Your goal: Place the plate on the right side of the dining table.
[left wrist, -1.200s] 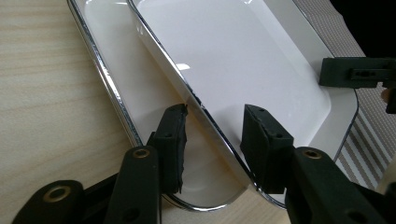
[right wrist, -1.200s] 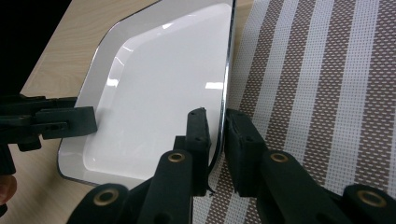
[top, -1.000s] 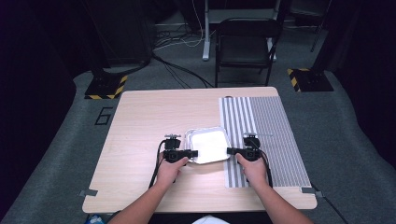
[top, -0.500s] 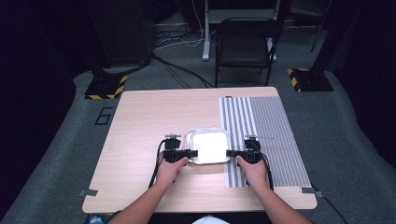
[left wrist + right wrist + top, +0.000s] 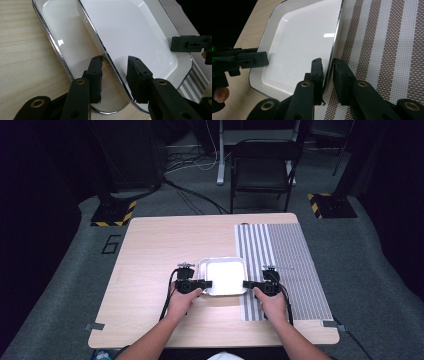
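Two white trays with chrome rims lie nested and offset on the wooden table [image 5: 160,250]. The upper tray [image 5: 225,275] [image 5: 135,27] [image 5: 304,40] rests partly in the lower tray [image 5: 67,32], whose rim peeks out at the left [image 5: 201,270]. My left gripper [image 5: 207,284] [image 5: 115,58] is open, its jaws straddling the upper tray's left rim with a gap. Opposite it, my right gripper [image 5: 246,284] [image 5: 327,61] is shut on that tray's right rim, over the striped mat [image 5: 290,255] [image 5: 382,37].
The striped mat covers the table's right third, and bare wood lies to the left and behind the trays. A black chair [image 5: 265,165] stands beyond the far edge. Cables trail from both grippers toward the person's forearms.
The upper tray, skewed a second ago, now sits squarer between the two grippers. The right gripper has shifted slightly right and toward the person; the left hand has hardly moved.
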